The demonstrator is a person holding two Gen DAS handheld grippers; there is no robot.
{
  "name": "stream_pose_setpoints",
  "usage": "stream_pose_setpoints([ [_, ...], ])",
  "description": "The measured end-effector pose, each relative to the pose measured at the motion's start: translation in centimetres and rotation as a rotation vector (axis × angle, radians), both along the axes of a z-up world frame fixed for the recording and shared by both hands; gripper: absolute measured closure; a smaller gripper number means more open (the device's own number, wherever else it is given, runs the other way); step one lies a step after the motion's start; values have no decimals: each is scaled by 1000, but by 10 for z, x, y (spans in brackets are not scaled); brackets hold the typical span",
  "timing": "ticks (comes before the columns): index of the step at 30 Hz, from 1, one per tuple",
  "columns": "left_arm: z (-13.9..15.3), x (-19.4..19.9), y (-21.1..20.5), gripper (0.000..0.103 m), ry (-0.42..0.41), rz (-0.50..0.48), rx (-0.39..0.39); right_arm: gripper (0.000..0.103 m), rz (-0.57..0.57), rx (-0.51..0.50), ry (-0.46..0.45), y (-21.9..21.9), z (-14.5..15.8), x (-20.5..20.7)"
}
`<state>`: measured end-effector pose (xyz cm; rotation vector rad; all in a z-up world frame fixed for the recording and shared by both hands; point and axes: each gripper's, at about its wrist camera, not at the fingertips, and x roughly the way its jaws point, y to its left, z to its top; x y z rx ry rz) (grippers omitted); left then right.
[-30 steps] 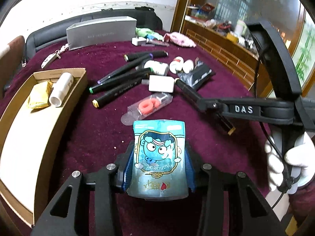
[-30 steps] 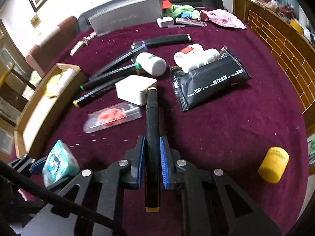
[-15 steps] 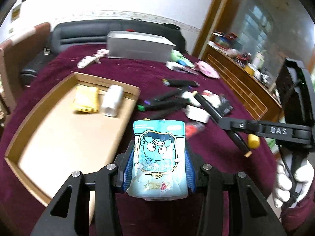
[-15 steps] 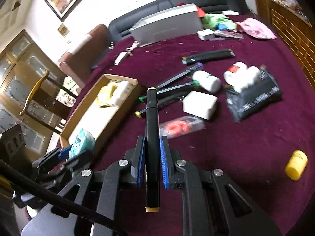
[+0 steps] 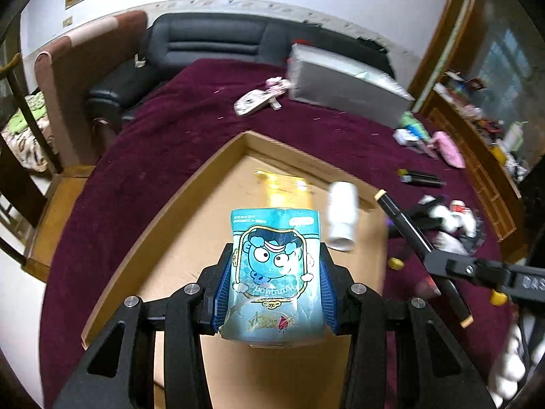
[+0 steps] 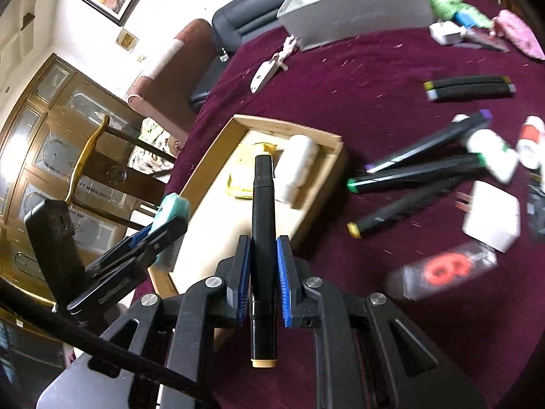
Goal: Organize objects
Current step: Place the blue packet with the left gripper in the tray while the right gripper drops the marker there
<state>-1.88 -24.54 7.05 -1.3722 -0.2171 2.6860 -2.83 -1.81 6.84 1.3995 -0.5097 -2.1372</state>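
My left gripper (image 5: 276, 255) is shut on a blue cartoon pouch (image 5: 274, 283), held upright above the floor of the cardboard tray (image 5: 190, 197). A yellow packet (image 5: 286, 187) and a white roll (image 5: 342, 218) lie at the tray's far end. My right gripper (image 6: 263, 245) is shut on a black marker (image 6: 263, 197) with tan caps, whose tip points over the tray (image 6: 289, 124) toward the yellow packet (image 6: 242, 180) and white roll (image 6: 298, 167). In the right wrist view the left gripper (image 6: 163, 225) with the pouch (image 6: 172, 209) hovers at the tray's left side.
Several black markers (image 6: 415, 173), a white box (image 6: 494, 221), a clear packet with red rings (image 6: 446, 269) and small bottles lie on the maroon cloth right of the tray. A long grey box (image 6: 357, 10) stands at the back. The table edge and chairs are on the left.
Both grippers have swung left, away from the clutter, and now hang over the tray. The pouch and the marker stay gripped as before.
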Motion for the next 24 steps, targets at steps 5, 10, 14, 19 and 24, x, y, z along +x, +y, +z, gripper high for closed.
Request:
stream_pose_setpoints([
  [5,-22,-32,-9,64,-54,13,-58,90,7,19,-49,-34,-16,-25],
  [10,-35,-52,-8,64,-77,7,-79,90,1,50,-78,-51,-27,-43],
  [14,-38,-59,-9,64,-78,-1,-81,90,-4,64,-89,-56,-32,-52],
  [19,-40,-68,-12,64,-79,3,-89,90,-11,70,-101,-58,-37,-59],
  [24,-45,-77,-17,64,-87,19,-96,90,-17,77,-107,-61,-40,-63],
])
